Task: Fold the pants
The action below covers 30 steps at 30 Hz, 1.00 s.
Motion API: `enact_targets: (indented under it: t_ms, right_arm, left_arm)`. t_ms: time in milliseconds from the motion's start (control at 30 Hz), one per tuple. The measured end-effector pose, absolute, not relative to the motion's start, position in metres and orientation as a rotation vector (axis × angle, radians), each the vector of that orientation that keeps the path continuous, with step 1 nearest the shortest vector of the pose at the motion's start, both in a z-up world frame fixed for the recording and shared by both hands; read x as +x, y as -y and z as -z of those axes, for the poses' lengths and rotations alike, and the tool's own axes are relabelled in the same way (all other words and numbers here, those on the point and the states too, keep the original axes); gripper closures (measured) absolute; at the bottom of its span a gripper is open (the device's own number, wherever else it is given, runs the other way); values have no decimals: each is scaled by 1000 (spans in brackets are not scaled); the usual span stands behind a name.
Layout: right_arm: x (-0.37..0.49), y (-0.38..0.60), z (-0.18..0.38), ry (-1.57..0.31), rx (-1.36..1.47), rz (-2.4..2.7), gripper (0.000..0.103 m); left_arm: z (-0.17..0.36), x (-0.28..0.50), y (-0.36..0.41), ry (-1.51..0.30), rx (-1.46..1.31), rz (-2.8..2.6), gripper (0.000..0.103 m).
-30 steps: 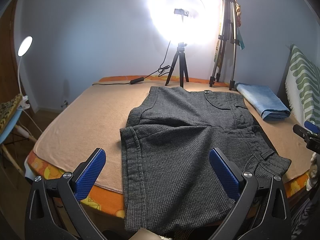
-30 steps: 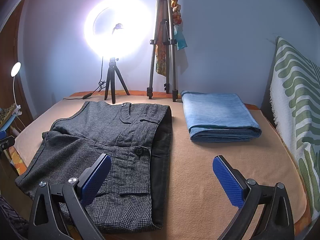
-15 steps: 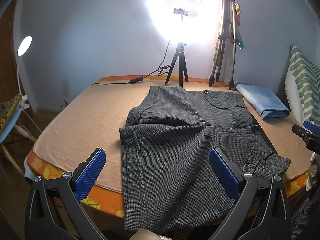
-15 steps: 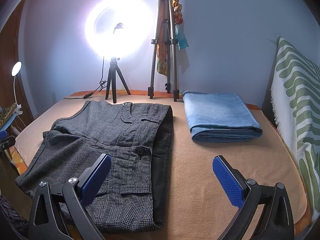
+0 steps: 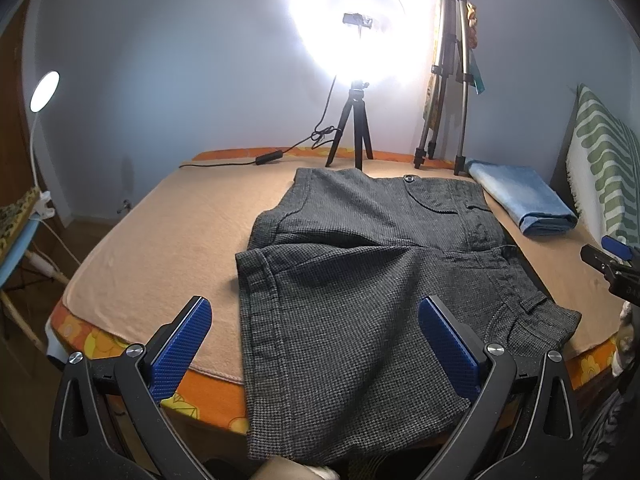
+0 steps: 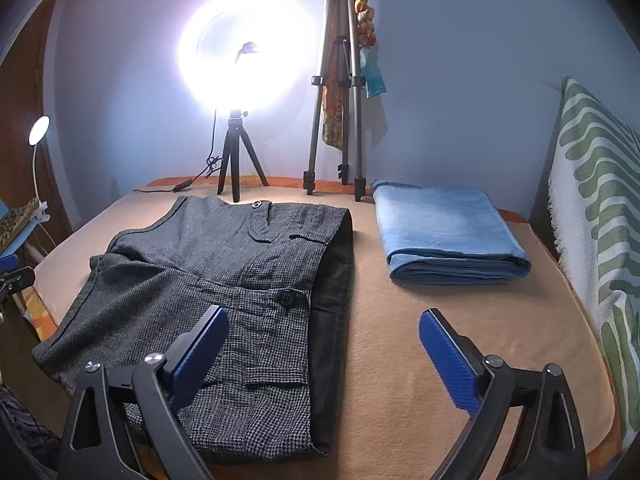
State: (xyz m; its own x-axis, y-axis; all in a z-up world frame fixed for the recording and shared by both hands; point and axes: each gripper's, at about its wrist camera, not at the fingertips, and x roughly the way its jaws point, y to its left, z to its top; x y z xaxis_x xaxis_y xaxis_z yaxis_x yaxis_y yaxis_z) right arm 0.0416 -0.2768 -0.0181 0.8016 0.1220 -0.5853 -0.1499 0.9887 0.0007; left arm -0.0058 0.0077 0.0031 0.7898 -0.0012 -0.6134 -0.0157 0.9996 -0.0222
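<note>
Dark grey checked short pants lie spread on the peach blanket, back pockets up, one leg hanging over the near edge. They also show in the right wrist view, with the dark waistband lining turned to the right. My left gripper is open and empty, hovering above the near leg hem. My right gripper is open and empty, above the waistband end. The right gripper's tip shows at the left wrist view's right edge.
A folded blue cloth lies to the right of the pants. A lit ring light on a small tripod and a tall tripod stand at the back. A green-striped cushion lines the right side. A desk lamp stands far left.
Both grippers have shifted very slightly forward; the right wrist view has crept a little to the left. The pants have not moved.
</note>
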Motion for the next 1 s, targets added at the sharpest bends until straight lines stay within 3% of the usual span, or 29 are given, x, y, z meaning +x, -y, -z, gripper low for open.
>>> enact_targets:
  t_ms: [133,267,333,533,1000]
  right_arm:
    - [39,278,17,-617,-54,-161,10]
    - [36,278,21,-644,-76,-211,22]
    - [35,278,24,-664,-90,-247,27]
    - [18,273,31,-682,-173,-444,28]
    - [-9,220,71,-817,-509,-736,34]
  left_arm:
    - [0,-6,-11,-661,-23,-7,0]
    - [1,-9,-14,-651,-10,-1,3]
    - [4,-11,-18,-653,-6,32,16]
    - [13,-18,-34,-717,32,95,30]
    - [35,-43,-40,-871,136,226,34]
